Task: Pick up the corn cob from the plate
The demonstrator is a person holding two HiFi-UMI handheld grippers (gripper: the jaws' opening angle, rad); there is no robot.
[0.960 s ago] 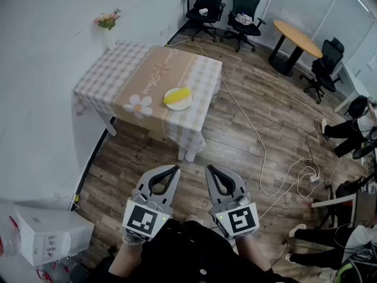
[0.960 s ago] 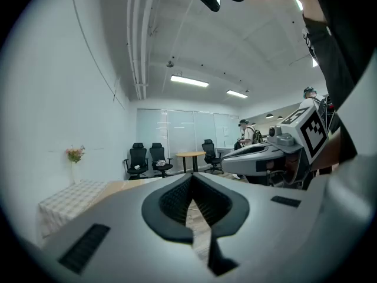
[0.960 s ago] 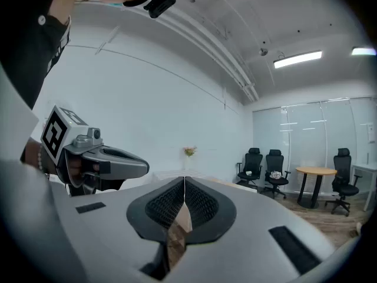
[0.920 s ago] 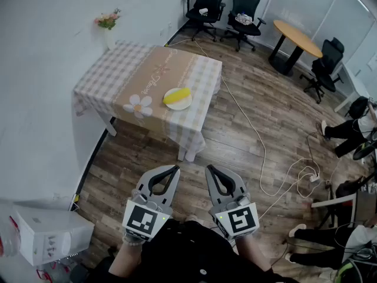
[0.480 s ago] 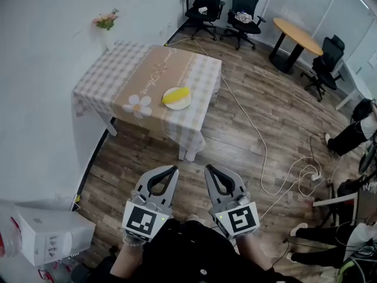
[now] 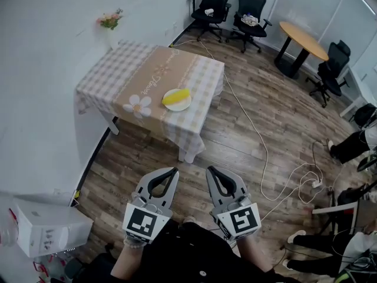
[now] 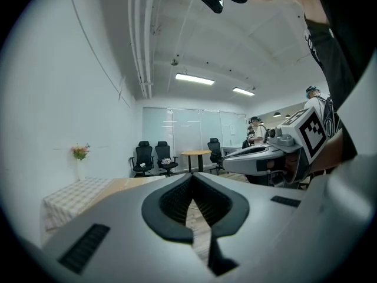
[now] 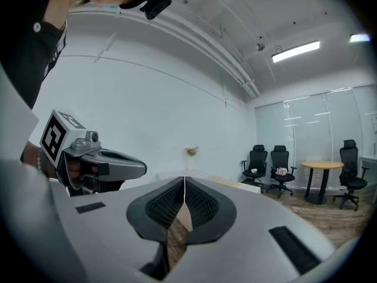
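One corn cob (image 6: 177, 95), one plate (image 6: 179, 107), one bench (image 6: 109, 69), upper left; bench lettering illegible. Left gripper (image 6: 175, 171), right gripper (image 6: 209, 170): jaws together, empty.

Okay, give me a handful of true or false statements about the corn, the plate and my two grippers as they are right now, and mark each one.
1. The corn cob lies on the plate, on the table. True.
2. The left gripper is clamped on the corn cob. False: it is shut on nothing, over the floor and short of the table.
3. The right gripper has its jaws together, with nothing between them. True.
4. The flowers stand right beside the plate. False: they are at the table's far edge, well apart from the plate.
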